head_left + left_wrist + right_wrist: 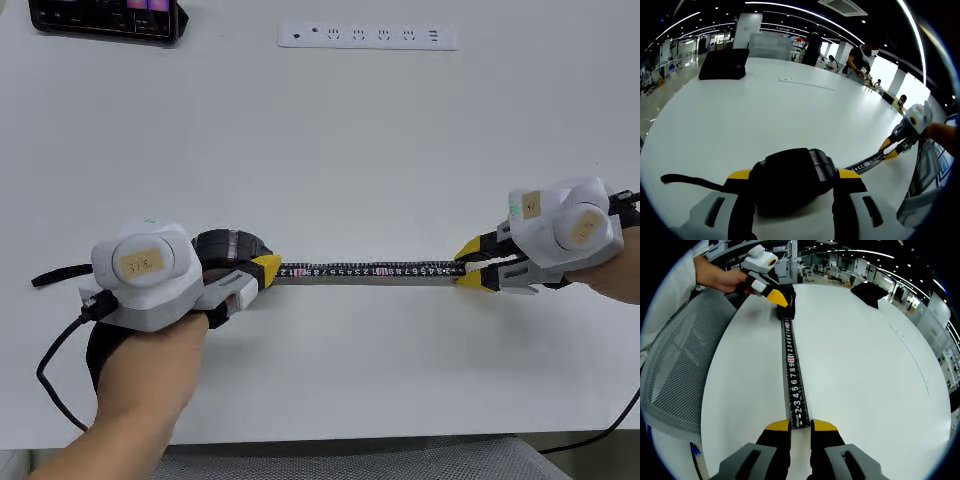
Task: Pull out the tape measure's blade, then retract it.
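Observation:
The black tape measure case sits on the white table, and my left gripper is shut on it; in the left gripper view the case bulges between the yellow-tipped jaws. The numbered blade stretches rightwards from the case just above the table. My right gripper is shut on the blade's end. In the right gripper view the blade runs from my right gripper away to the case and my left gripper. A black wrist strap trails from the case.
A white power strip lies at the table's far edge, with a dark tablet-like device at the far left. A grey mesh chair stands at the near table edge. People stand beyond the table in the left gripper view.

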### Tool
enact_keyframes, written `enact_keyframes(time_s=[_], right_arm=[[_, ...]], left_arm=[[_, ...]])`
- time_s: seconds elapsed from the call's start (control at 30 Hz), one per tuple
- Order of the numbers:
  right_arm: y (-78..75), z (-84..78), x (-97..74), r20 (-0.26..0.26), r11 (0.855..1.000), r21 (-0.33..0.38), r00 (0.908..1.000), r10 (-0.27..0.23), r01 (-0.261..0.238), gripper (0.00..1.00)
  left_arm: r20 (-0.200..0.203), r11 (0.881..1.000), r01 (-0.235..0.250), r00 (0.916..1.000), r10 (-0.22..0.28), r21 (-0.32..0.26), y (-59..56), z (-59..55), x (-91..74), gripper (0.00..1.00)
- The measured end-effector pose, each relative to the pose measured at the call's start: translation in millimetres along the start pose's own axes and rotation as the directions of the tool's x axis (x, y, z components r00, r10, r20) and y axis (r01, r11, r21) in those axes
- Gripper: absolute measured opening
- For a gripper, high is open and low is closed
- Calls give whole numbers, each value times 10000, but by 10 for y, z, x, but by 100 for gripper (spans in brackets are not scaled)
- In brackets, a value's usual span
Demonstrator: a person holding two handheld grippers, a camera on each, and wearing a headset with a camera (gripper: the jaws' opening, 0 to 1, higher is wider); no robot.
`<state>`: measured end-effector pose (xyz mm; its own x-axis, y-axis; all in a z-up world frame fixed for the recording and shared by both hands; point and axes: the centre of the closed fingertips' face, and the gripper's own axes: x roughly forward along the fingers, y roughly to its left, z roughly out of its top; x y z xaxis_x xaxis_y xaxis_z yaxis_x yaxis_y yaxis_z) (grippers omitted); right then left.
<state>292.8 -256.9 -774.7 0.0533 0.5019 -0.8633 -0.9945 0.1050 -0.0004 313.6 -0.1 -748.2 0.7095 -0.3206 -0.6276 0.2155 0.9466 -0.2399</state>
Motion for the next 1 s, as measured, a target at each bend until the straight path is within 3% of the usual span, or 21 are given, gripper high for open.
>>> enact_keyframes(time_s=[1.0], right_arm=[[-2, 304, 168, 375, 9995, -138, 9989, 281, -276, 11]], left_arm=[[33, 9997, 179, 9998, -178, -191, 10, 6, 8, 59]])
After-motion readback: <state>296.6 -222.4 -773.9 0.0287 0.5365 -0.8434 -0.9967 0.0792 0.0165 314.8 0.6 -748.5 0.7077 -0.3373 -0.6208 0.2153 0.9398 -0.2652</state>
